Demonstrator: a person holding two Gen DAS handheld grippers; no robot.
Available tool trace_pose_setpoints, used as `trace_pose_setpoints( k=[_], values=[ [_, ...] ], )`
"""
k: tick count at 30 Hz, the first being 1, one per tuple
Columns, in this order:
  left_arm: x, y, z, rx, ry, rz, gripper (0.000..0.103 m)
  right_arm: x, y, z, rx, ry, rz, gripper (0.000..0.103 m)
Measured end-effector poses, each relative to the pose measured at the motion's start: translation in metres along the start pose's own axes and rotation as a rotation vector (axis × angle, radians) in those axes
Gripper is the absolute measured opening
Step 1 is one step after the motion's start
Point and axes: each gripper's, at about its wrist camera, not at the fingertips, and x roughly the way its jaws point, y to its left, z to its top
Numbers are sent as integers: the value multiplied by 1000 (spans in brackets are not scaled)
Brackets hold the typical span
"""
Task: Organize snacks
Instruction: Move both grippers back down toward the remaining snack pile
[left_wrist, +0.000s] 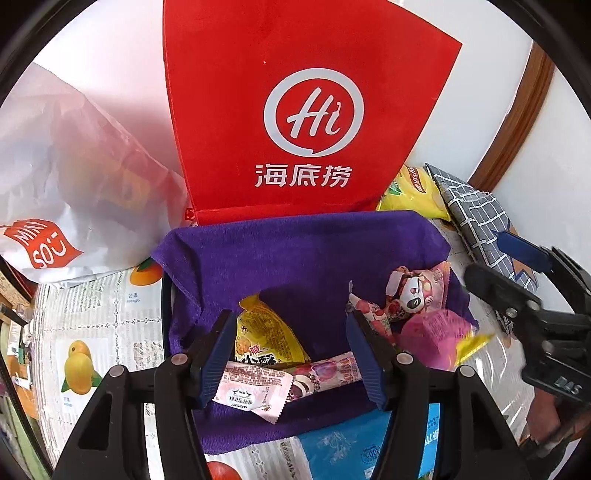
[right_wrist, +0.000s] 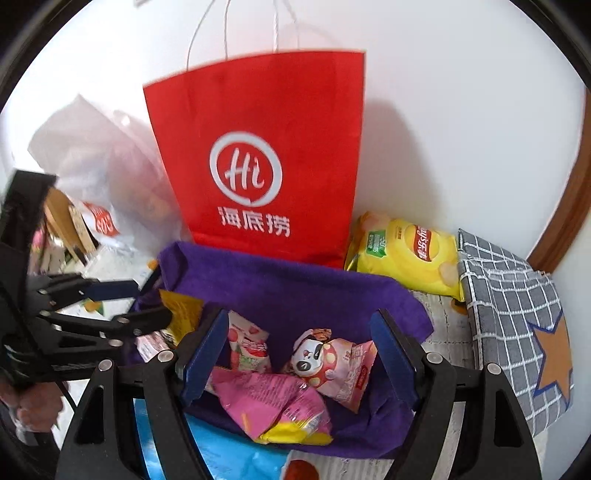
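Note:
A purple cloth-lined basket (left_wrist: 303, 243) (right_wrist: 295, 280) holds several snack packets. In the left wrist view my left gripper (left_wrist: 291, 360) is open over a yellow packet (left_wrist: 266, 336) and a pale pink packet (left_wrist: 255, 391). A panda packet (left_wrist: 413, 291) (right_wrist: 328, 365) and a magenta packet (left_wrist: 432, 339) (right_wrist: 269, 402) lie in the right part of the basket. My right gripper (right_wrist: 299, 365) is open above them, holding nothing. The right gripper also shows at the right edge of the left wrist view (left_wrist: 517, 273). The left gripper shows at the left of the right wrist view (right_wrist: 147, 299).
A red paper bag (left_wrist: 306, 110) (right_wrist: 258, 166) stands behind the basket against the white wall. A white plastic bag (left_wrist: 62, 166) (right_wrist: 99, 166) lies to its left. A yellow chip bag (right_wrist: 406, 251) (left_wrist: 410, 192) and a grey checked box (right_wrist: 517, 317) (left_wrist: 472, 218) sit to the right. The table has a fruit-print cover (left_wrist: 92, 332).

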Motion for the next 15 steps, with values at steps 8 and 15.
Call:
trace_pose_setpoints(
  k=[8,15],
  values=[
    [-17,-3,-1,6,-23,-1,60,-36,-4,-28,12,3,-57,79],
    [-42,-15,-7,39,-63,51,60,-78,-14,-73,65,-3,-88,73]
  ],
)
